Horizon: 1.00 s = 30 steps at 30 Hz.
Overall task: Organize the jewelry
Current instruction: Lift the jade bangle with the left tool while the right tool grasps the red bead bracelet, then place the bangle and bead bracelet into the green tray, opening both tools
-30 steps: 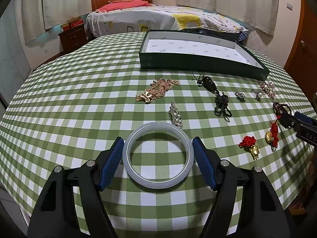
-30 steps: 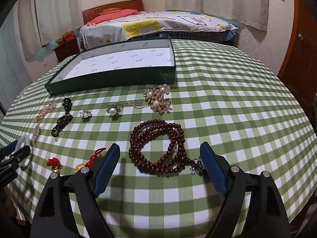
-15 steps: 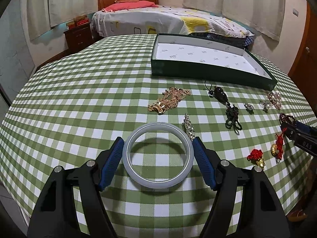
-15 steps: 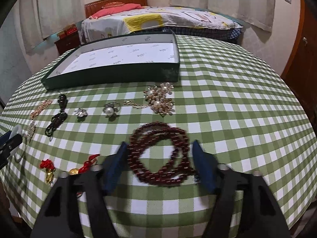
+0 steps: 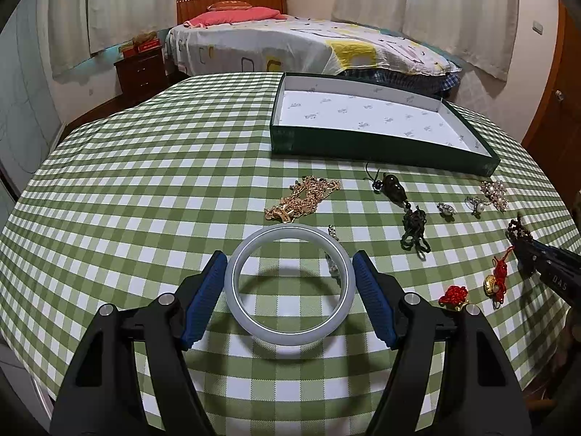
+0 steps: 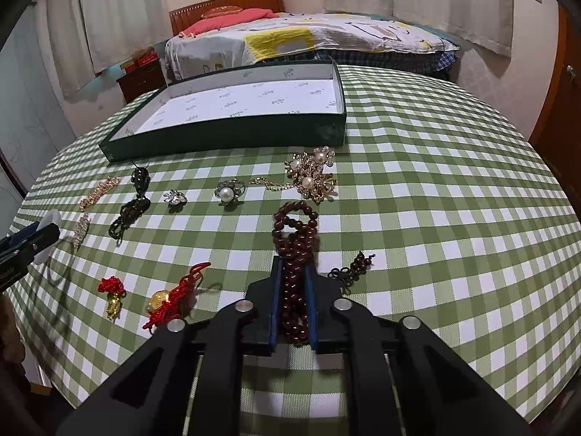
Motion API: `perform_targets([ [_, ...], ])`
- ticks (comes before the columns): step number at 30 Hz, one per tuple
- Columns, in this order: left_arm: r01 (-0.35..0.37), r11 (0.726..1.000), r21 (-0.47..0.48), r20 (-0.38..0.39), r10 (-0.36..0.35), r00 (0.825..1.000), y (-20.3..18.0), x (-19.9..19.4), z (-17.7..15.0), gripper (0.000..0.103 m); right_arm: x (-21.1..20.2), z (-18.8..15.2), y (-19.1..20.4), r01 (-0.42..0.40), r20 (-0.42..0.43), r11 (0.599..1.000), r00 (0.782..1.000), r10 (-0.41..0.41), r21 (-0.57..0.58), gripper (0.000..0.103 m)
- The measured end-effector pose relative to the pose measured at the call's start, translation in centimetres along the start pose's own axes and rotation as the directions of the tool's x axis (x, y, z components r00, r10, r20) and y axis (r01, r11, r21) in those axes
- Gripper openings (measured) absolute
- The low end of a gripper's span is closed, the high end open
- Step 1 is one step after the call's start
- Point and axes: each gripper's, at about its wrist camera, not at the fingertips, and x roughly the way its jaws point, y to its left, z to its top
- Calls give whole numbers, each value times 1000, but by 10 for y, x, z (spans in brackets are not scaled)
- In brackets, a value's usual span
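The pale bangle point(image 5: 289, 285) is clamped between the blue pads of the left tongs point(image 5: 289, 283) and appears lifted clear of the green-checked worktop point(image 5: 145, 189), a ring-shaped shadow being cast beneath it. The right tongs point(image 6: 294, 301) have just been closing and are now seen squeezed onto the dark red bead bracelet point(image 6: 296, 243), whose strands are bunched between the pads while a loop is left sticking out ahead of the tips (its small dark tassel point(image 6: 350, 267) lies just beside the right pad). Still spread on the cloth are the gold chain point(image 5: 303, 198), the dark pendant with cord point(image 5: 403, 207), a pearl ring point(image 6: 228, 193), a small crystal piece point(image 6: 175, 197), the pearl-and-gold brooch point(image 6: 312, 176) and two red-knotted charms point(image 6: 165, 298). The green tray point(image 6: 225, 136) is set beyond them, nothing lying on its white lining.
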Motion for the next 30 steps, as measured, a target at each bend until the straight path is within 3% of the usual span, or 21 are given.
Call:
perform_targets([
  [8,17,1000,8,18,-17,1000,-6,-8,3,69,-10,2,-2,-14,19,1000,1000,14,13,12],
  [15,48,999,15,45,-48,998,-13,-15,19,69,-22,26,3,-34,76,999,997,33,5,12],
  [24,97,994,49,121,-103,987,-32,-10,73,69,-24,91,11,-65,190,998,980,66,-14,12],
  [30,89,992,92,208,-106,972,-49,7,125,69,-12,136,13,-79,264,997,961,83,-25,12],
])
